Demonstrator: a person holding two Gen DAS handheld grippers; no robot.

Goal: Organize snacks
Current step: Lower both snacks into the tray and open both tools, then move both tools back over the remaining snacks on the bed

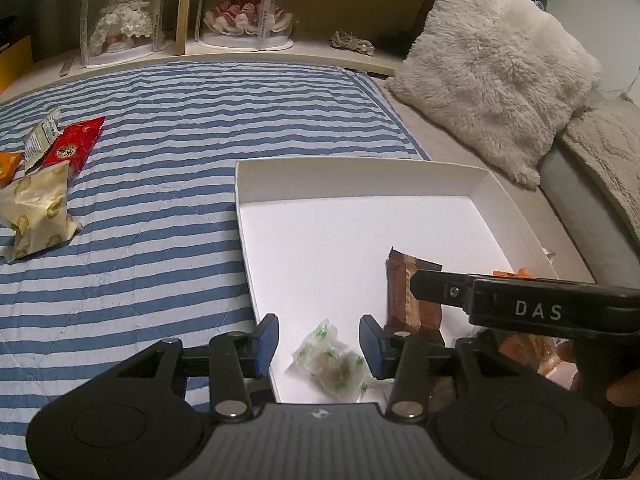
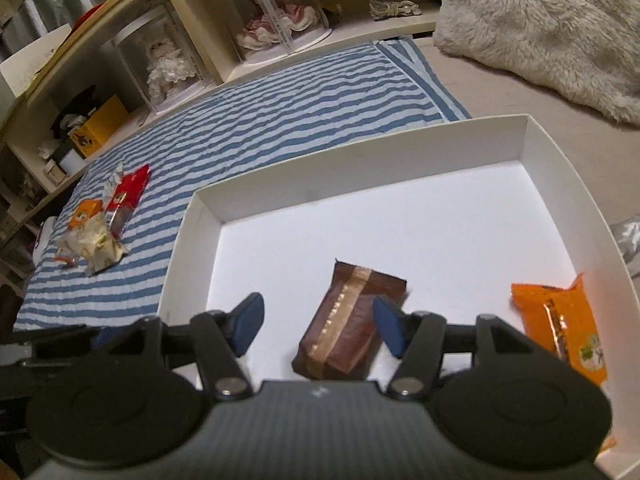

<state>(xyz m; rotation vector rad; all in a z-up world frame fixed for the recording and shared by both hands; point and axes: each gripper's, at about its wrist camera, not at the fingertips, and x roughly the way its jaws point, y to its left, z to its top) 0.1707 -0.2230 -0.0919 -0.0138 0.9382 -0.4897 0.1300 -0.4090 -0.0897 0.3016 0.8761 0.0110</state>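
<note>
Both hand-held grippers spread: left over the green-white candy, right astride the brown bar, both in the white box. Withdraw carelessly and your fingers drag them out.

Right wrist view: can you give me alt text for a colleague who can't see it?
The right tool stands open over a brown snack packet lying in a white tray, with an orange packet to its right. More snacks lie on the striped blue cloth to the left.
</note>
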